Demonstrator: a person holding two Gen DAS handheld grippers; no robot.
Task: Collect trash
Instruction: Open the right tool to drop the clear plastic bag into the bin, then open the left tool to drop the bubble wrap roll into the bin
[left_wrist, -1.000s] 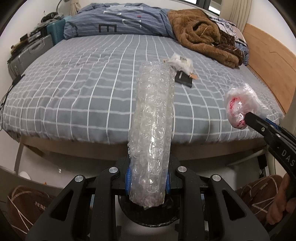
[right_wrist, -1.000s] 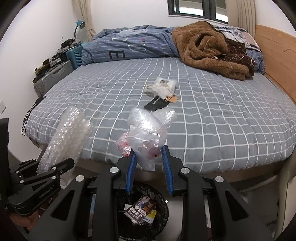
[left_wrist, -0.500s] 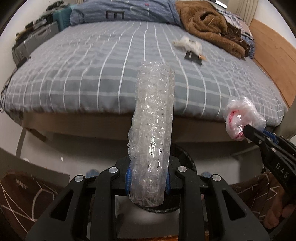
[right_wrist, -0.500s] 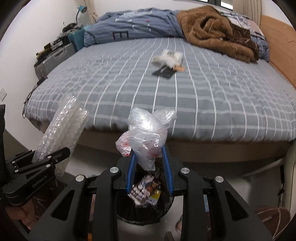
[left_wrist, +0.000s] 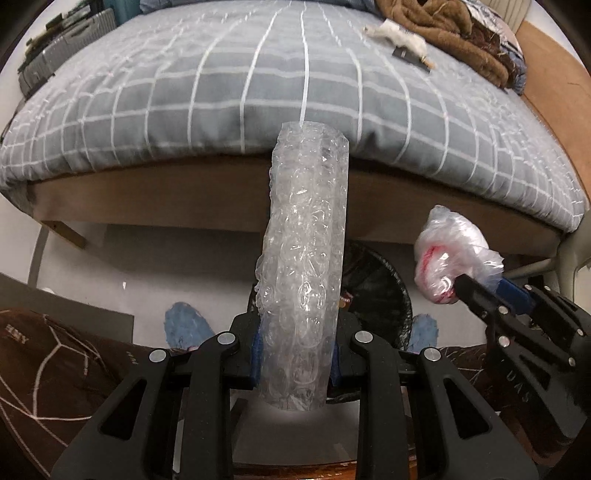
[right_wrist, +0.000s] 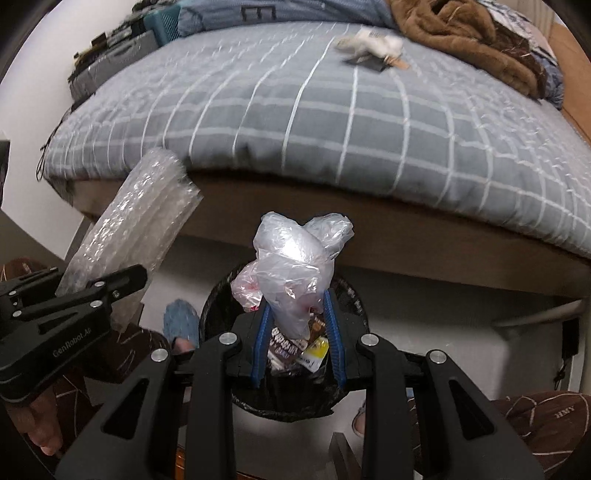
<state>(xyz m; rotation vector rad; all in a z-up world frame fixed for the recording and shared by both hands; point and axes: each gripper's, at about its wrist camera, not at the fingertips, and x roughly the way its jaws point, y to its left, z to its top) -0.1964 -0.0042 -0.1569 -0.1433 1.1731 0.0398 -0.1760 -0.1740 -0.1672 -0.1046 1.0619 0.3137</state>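
My left gripper (left_wrist: 295, 354) is shut on a roll of clear bubble wrap (left_wrist: 306, 258) that stands up between its jaws; the roll also shows in the right wrist view (right_wrist: 133, 225). My right gripper (right_wrist: 297, 332) is shut on a crumpled clear plastic bag with red marks (right_wrist: 295, 269), also seen in the left wrist view (left_wrist: 454, 266). Both are held above a black bin (right_wrist: 218, 306) on the floor by the bed; the bin (left_wrist: 384, 291) holds several wrappers (right_wrist: 291, 347). More trash, a white wad and a dark card (right_wrist: 373, 48), lies on the bed.
The bed with its grey checked cover (left_wrist: 258, 85) fills the view ahead, its wooden frame edge (right_wrist: 406, 236) just beyond the bin. A brown blanket (left_wrist: 443, 26) lies at the far right. Suitcases (right_wrist: 110, 62) stand at the left. Blue slippers (left_wrist: 184, 325) flank the bin.
Both grippers have tilted down and lowered from bed height toward the floor. The bin has come into fuller view under them. Both still hold their trash.
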